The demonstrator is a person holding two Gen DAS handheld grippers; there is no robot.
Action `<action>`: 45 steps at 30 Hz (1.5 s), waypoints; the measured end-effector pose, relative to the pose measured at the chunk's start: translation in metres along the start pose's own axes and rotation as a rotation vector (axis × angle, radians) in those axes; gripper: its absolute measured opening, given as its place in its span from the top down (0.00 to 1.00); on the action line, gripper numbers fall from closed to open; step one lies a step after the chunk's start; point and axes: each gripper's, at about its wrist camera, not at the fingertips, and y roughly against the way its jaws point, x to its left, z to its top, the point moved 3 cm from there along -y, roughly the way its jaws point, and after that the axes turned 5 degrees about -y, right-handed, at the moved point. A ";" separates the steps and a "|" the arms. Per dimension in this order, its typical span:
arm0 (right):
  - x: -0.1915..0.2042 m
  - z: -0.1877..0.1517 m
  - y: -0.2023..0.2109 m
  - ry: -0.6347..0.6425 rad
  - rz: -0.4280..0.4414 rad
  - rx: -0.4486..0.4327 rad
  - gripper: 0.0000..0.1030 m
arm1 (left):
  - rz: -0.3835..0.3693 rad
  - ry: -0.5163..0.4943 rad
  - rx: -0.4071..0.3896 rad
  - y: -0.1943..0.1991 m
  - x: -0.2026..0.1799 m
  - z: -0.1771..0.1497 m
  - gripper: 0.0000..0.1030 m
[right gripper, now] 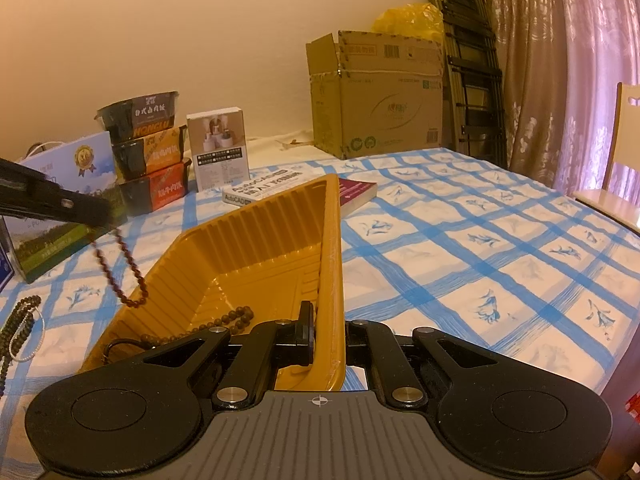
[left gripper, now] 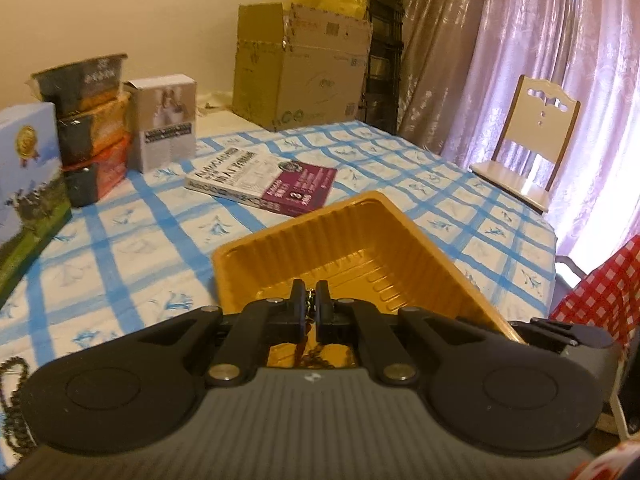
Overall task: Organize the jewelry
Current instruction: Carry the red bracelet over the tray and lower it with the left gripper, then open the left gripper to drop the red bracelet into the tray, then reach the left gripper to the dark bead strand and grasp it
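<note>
A gold plastic tray (left gripper: 360, 236) sits on the blue-checked tablecloth. My left gripper (left gripper: 309, 300) is shut on a brown bead string (left gripper: 308, 354) and holds it over the tray's near edge. From the right wrist view the left gripper (right gripper: 102, 216) comes in from the left, with the brown bead string (right gripper: 128, 276) hanging in a loop beside the tray's left wall. My right gripper (right gripper: 326, 330) is shut on the tray's right wall (right gripper: 332, 264). Another bead string (right gripper: 224, 322) lies inside the tray. A dark bead necklace (right gripper: 18, 328) lies on the cloth at the left.
A book (left gripper: 264, 182) lies beyond the tray. Stacked food bowls (right gripper: 148, 156), a white box (right gripper: 218, 146) and a blue box (left gripper: 24, 184) stand at the left. A cardboard box (right gripper: 376, 92) stands at the back. A chair (left gripper: 528, 152) stands at the right table edge.
</note>
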 end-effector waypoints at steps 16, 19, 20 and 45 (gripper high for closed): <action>0.000 0.001 0.000 -0.002 -0.001 0.002 0.94 | 0.034 0.035 0.040 -0.030 0.006 -0.002 0.88; -0.002 0.000 -0.001 -0.004 -0.001 0.003 0.94 | 0.046 0.050 0.035 -0.016 0.009 -0.006 0.87; -0.002 0.001 -0.002 -0.003 -0.001 0.003 0.94 | 0.049 0.060 0.034 -0.011 0.011 -0.008 0.87; 0.014 0.001 0.003 0.090 -0.029 -0.028 0.94 | 0.374 0.265 0.098 0.129 0.094 -0.107 0.83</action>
